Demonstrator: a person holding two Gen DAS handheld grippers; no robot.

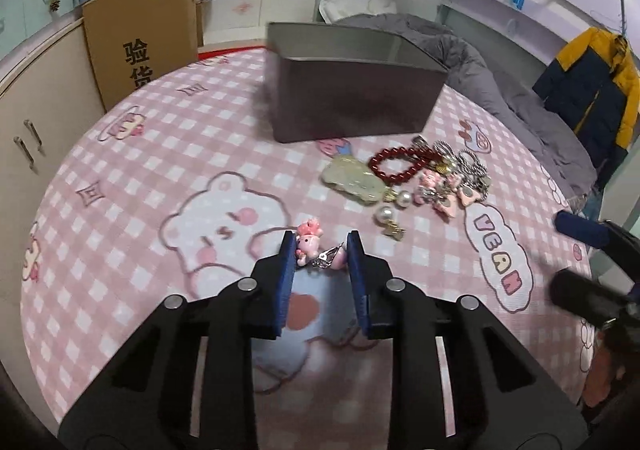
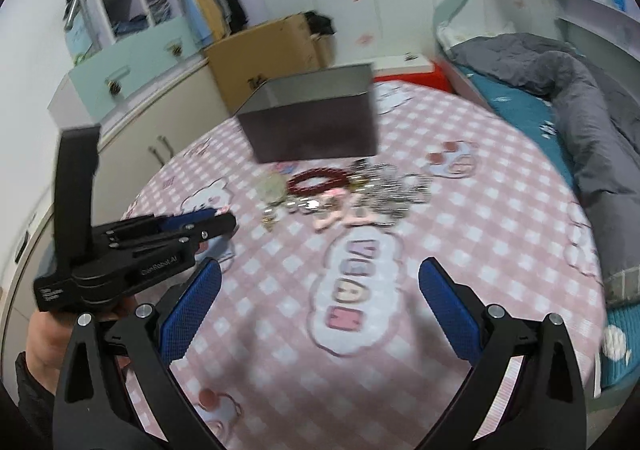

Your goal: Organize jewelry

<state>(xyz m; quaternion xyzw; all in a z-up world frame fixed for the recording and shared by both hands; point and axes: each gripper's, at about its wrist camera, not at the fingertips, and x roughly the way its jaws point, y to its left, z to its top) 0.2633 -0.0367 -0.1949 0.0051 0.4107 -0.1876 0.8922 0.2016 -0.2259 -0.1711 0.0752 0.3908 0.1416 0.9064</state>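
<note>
A pink checked tablecloth with cartoon bears (image 1: 132, 170) covers the table. Behind stand a brown cardboard box (image 1: 140, 38), a grey quilt (image 2: 580, 90) on a bed, and a hanging yellow-and-navy jacket (image 1: 592, 98).

Jewelry pile (image 2: 352, 190) (blurred), metal box (image 2: 316, 122) behind

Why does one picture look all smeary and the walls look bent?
Right wrist view: motion blur smears the pile of silver and pink trinkets and the grey metal box. Left wrist view: sharper, so the red bead bracelet and pink figure charm between the left gripper pads look crisp. Both fisheye lenses curve walls and table edges.
</note>
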